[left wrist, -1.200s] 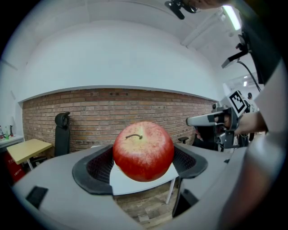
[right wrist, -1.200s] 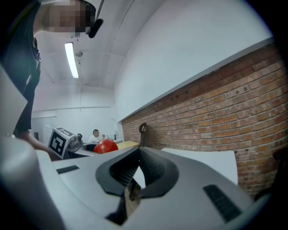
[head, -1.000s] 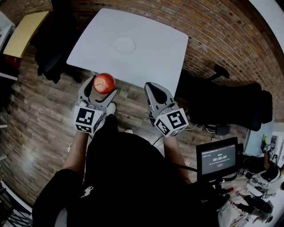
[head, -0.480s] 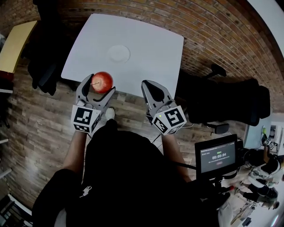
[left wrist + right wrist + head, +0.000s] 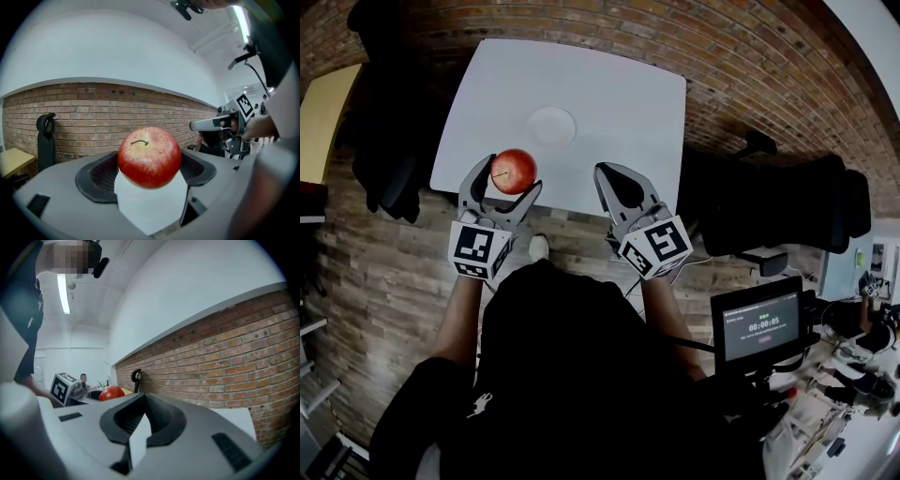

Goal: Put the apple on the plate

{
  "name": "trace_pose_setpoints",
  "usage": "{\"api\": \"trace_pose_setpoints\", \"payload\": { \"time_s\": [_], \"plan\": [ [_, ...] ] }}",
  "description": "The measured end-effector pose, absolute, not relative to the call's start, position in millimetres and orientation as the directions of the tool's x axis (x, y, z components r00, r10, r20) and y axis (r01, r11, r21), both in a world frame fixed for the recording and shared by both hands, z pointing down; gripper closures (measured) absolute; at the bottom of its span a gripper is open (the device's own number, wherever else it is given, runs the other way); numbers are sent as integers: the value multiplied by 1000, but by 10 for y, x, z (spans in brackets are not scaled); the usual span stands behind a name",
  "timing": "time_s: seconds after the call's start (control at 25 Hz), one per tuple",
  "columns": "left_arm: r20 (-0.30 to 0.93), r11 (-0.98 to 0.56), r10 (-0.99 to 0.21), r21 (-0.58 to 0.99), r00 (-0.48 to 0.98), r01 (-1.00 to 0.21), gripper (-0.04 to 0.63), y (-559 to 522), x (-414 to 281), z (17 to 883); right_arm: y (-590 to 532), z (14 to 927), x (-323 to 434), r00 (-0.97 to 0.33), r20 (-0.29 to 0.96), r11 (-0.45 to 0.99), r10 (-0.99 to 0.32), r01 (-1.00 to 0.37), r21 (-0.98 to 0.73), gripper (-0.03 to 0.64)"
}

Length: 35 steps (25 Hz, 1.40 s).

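Apple (image 5: pixel 514 171): red, clamped in the left gripper's (image 5: pixel 507 178) jaws, over the near edge of the table (image 5: pixel 619 103), short of the plate (image 5: pixel 552 126).
Right gripper (image 5: pixel 617 180): pinched closed, empty, alongside.
Room: bare tabletop all round the plate.
Faint: plate, white on white.

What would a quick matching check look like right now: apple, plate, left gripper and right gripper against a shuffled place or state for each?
Things:
1. apple
2. plate
3. left gripper
4. right gripper

States:
A. shut, nothing between the jaws
B. lying bare on the white table
C. red, clamped between two jaws
D. shut on the apple

Pairs: 1-C, 2-B, 3-D, 4-A
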State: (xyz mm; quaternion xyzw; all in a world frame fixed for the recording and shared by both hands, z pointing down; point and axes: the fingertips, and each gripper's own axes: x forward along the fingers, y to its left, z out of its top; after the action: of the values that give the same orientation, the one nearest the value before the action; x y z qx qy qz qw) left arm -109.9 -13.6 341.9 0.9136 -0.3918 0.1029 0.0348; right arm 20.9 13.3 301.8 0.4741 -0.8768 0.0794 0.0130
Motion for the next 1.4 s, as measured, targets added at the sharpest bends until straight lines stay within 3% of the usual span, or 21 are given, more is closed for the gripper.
{"api": "trace_pose_setpoints", "payload": {
  "time_s": [0.52,1.4],
  "plan": [
    [205,-730,-667,10,716,-683,189,-712,-1285,3584,-276,3169,96,-477,153,463,-866,-879,-115,613],
    [224,-740,-648,42,728,-672,189,-1068,-1608,3746,-706,3201,-210,-467,187,452,-864,-884,-120,612]
  ]
}}
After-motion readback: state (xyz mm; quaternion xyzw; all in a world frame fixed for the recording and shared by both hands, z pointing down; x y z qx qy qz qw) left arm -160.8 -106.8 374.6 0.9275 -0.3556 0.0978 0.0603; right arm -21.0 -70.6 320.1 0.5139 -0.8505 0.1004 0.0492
